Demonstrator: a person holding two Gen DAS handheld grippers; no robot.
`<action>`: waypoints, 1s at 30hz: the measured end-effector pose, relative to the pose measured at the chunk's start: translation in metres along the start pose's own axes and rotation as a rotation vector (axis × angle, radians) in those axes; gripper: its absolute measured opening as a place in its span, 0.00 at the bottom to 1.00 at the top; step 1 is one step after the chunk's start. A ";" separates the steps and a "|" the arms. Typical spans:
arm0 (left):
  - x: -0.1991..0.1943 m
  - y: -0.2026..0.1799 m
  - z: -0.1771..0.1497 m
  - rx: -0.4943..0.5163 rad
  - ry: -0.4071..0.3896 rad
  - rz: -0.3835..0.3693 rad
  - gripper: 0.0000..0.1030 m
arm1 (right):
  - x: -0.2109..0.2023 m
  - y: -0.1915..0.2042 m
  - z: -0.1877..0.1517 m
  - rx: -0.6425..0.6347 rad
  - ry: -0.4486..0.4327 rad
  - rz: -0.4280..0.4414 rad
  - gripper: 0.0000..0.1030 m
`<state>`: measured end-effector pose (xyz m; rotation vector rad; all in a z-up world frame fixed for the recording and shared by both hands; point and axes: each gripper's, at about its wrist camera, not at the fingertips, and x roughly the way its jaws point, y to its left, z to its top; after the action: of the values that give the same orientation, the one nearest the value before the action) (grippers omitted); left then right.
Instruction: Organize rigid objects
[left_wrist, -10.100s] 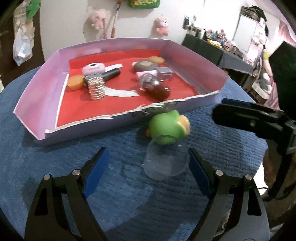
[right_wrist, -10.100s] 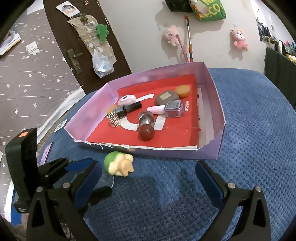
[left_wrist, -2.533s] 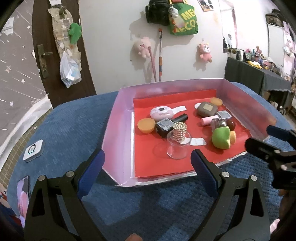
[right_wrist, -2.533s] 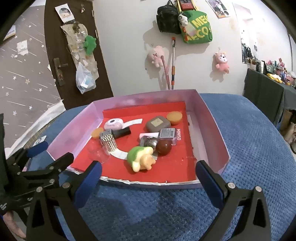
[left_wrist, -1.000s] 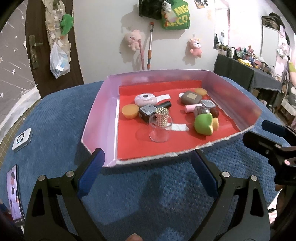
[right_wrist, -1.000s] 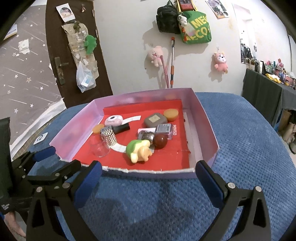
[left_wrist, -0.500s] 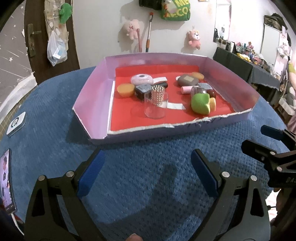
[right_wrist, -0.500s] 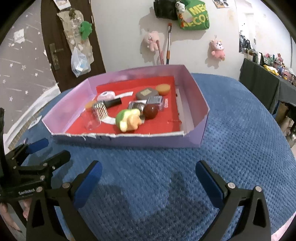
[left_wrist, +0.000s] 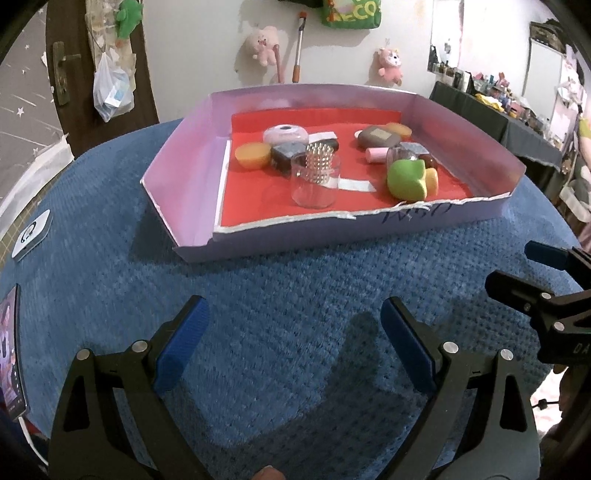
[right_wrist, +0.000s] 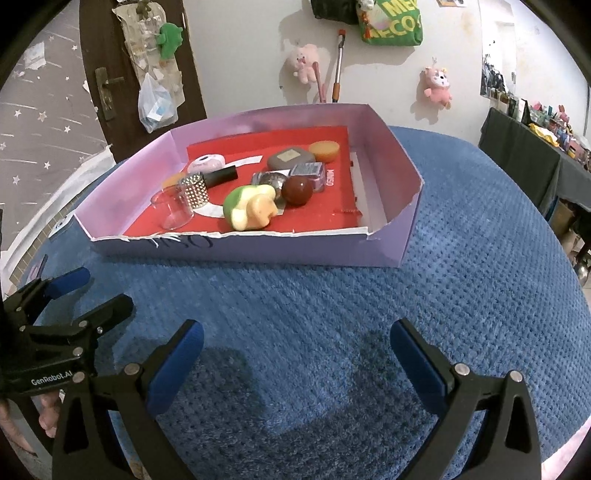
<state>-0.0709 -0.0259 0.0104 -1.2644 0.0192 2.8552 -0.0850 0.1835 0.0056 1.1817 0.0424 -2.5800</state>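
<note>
Both grippers are hanging low over the blue knobbly table cover (left_wrist: 295, 325), pointed at the tray from its near side. The left gripper (left_wrist: 293, 345) has its jaws spread wide with nothing between them, just bare cloth. Same deal with the right gripper (right_wrist: 295, 363): wide apart, empty-handed, black plastic arms with blue pads (right_wrist: 417, 365) on the inside faces.

The tray itself is a shallow lilac cardboard box (right_wrist: 384, 147) with a red paper liner, sitting at 12 o'clock from both cameras, and its near edge is torn and ragged. All the stuff is inside it. In the left wrist view there's a clear plastic cup (left_wrist: 314, 181) standing upright toward the front, with a studded silver cylinder (left_wrist: 320, 158) right behind it. At about 1 o'clock is a green-and-yellow rubbery toy (left_wrist: 410, 179), lying on its side. A dark red glossy ball (right_wrist: 297, 190) is touching the toy's far side. Further back: a grey rounded case (left_wrist: 378, 137), a pink round tape-like thing (left_wrist: 285, 133), and an orange puck (left_wrist: 253, 155) at 11 o'clock.

A phone (left_wrist: 11, 350) lies at 9 o'clock on the cloth edge.
</note>
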 end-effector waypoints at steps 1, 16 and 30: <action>0.000 0.000 -0.001 0.000 0.002 0.000 0.92 | 0.001 0.000 -0.001 -0.001 0.004 -0.001 1.00; 0.004 0.001 -0.004 -0.003 0.020 -0.010 0.92 | 0.009 0.002 -0.006 -0.019 0.029 -0.029 1.00; 0.004 0.002 -0.006 -0.008 0.010 -0.013 0.92 | 0.009 0.003 -0.007 -0.021 0.031 -0.033 1.00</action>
<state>-0.0692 -0.0275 0.0039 -1.2755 -0.0011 2.8408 -0.0845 0.1791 -0.0060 1.2230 0.0959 -2.5837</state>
